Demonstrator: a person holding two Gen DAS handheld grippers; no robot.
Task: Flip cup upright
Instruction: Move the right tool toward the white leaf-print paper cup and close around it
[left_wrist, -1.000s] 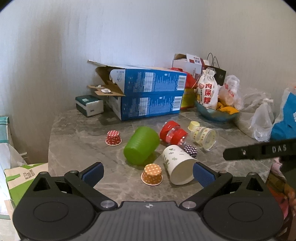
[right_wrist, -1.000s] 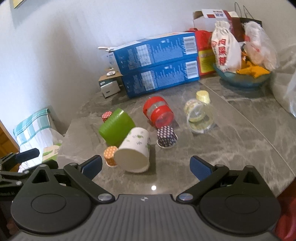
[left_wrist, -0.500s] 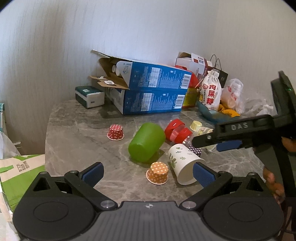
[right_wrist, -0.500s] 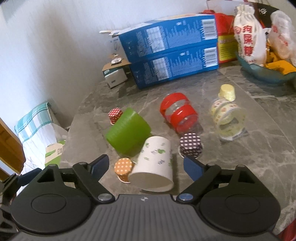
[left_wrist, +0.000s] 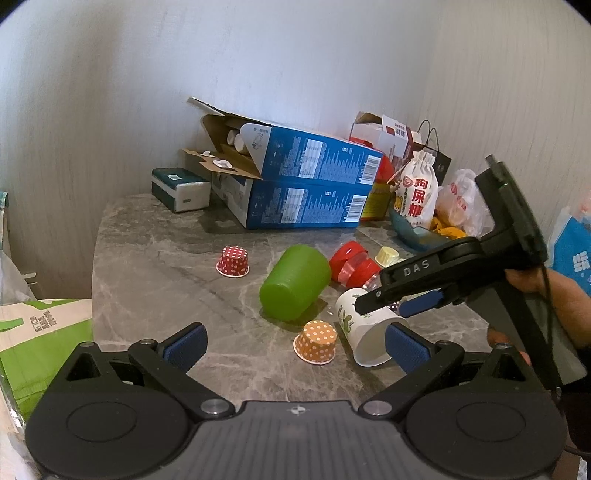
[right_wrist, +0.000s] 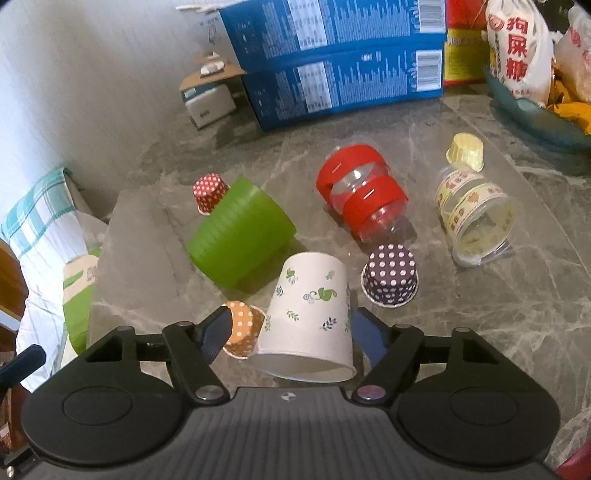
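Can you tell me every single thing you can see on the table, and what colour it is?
Paper cup: 1, white with green leaves, on its side, between the right gripper's fingers.
Plastic cup: 1, green, on its side, left of the paper cup.
Clear cups: 2, on their sides; red-banded mid-table, yellow-patterned at right.
Cupcake liners: 4, upside down; orange dotted, purple dotted, red dotted, plain yellow.
Cartons: 2, blue, stacked at the back.
Small box: 1, teal and white, back left.
Bowl: 1, blue, back right, holding a white bag.
Table: grey marble.
Left gripper: black, blue pads, open.
Right gripper: black, open around the paper cup.
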